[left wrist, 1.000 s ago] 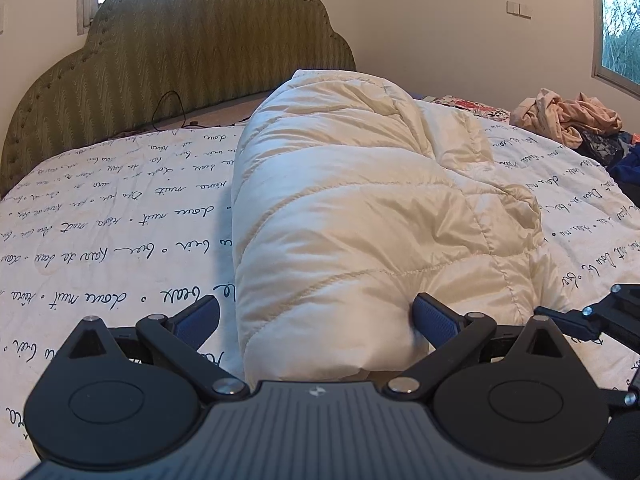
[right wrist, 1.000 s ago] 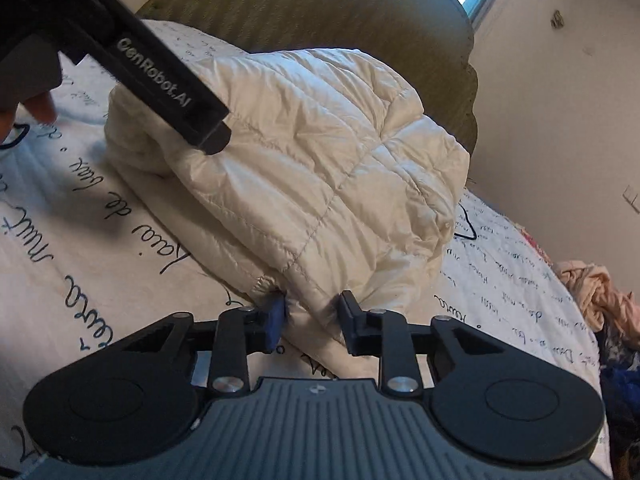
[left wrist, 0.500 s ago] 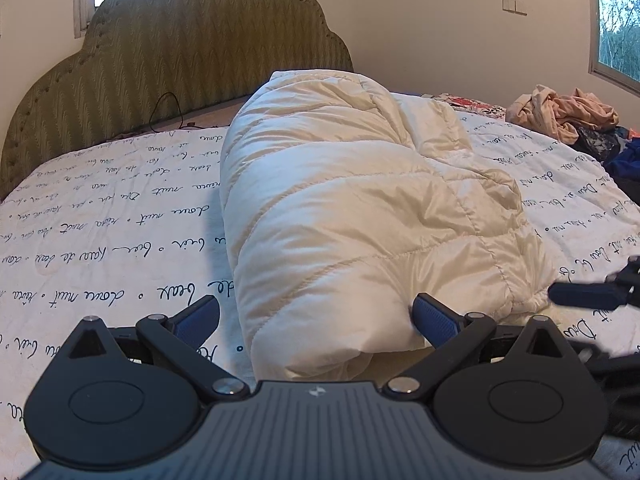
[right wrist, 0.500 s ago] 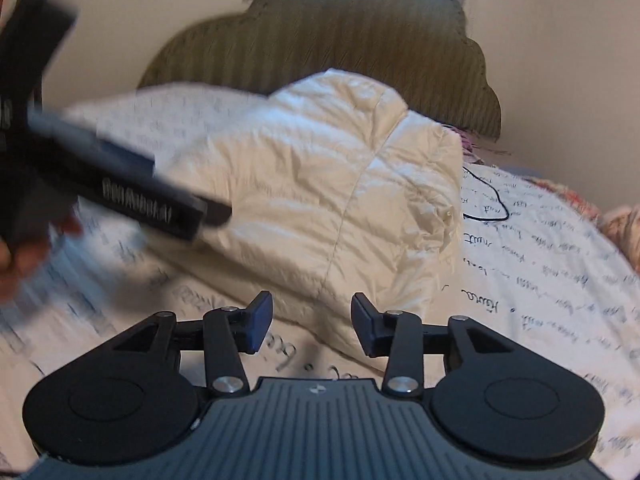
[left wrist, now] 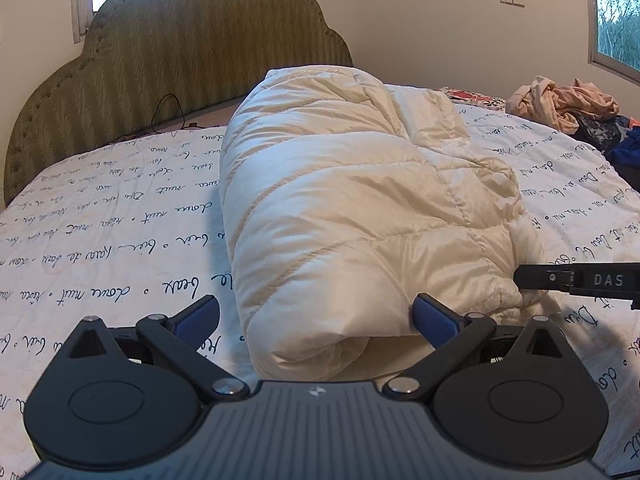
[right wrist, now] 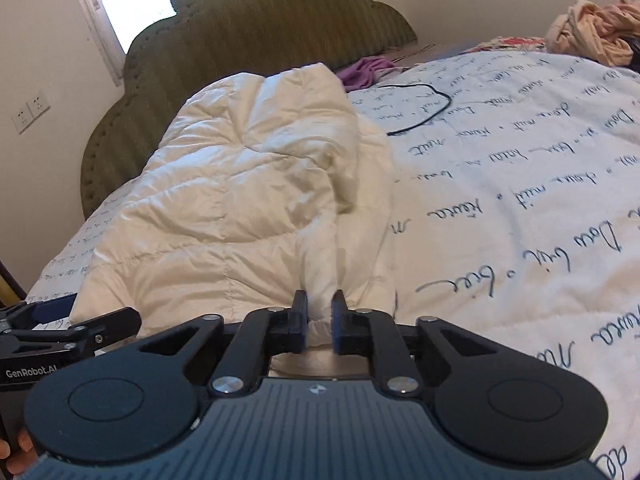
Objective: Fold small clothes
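Right hand-held gripper (right wrist: 320, 318) closing on hem of cream quilted puffer jacket (right wrist: 248, 200), lower centre; left hand-held gripper (left wrist: 316, 314) standing apart. Slick fabric risks slipping, unrolling the fold.

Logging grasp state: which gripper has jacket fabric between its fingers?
The right gripper, closing on the cream jacket's hem; the left gripper stands wide open.

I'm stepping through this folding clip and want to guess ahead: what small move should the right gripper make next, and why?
Probably finish the pinch, then lift that edge slightly. The right gripper is closing with a bunched hem of the cream puffer jacket between its pads, so a grip is nearly made. The left gripper stands wide open around the jacket's near rolled end, pressing nothing, so the right side must carry the fold.
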The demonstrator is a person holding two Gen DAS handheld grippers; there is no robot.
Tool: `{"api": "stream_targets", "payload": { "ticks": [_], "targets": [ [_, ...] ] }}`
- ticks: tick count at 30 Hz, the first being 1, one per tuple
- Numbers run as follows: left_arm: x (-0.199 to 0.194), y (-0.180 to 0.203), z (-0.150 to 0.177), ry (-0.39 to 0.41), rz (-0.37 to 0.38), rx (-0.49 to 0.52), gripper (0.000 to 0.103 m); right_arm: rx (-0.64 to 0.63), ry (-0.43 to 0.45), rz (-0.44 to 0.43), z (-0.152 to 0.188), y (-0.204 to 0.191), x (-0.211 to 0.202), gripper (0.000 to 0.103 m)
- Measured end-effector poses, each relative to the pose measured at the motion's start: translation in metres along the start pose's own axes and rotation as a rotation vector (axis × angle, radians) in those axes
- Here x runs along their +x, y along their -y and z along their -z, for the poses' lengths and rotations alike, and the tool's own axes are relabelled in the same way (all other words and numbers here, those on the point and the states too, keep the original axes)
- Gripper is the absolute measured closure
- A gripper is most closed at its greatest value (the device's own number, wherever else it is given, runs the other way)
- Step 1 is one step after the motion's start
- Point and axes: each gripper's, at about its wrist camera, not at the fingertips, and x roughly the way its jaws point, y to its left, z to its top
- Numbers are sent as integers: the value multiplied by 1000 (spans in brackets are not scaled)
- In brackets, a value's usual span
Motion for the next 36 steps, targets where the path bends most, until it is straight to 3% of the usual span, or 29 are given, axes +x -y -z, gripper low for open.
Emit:
{"api": "stream_targets", "payload": {
  "ticks": [3, 5, 8, 10, 17, 22, 36],
  "targets": [
    [-1, 0, 2, -4, 10, -18, 0, 1, -3, 16, 4, 4, -6, 89],
    [-1, -1, 3, -11, 12, -29, 0, 30, -6, 32, 5, 7, -7, 85],
    [-3, 0, 7, -15, 18, -33, 0, 12, 30, 56, 8, -3, -20, 71],
    [-5, 2, 9, -19, 16, -34, 0, -31, 47, 63, 10, -13, -28, 51],
    [-8, 5, 18, -37, 1, -54, 0, -138, 29, 71, 21, -39, -38, 34],
    [-10, 2, 25, -52, -10, -68, 0, -176, 12, 64, 32, -51, -43, 11],
    [-15, 1, 41, -77, -30, -88, 0, -198, -19, 96, 45, -60, -47, 3]
  ]
}}
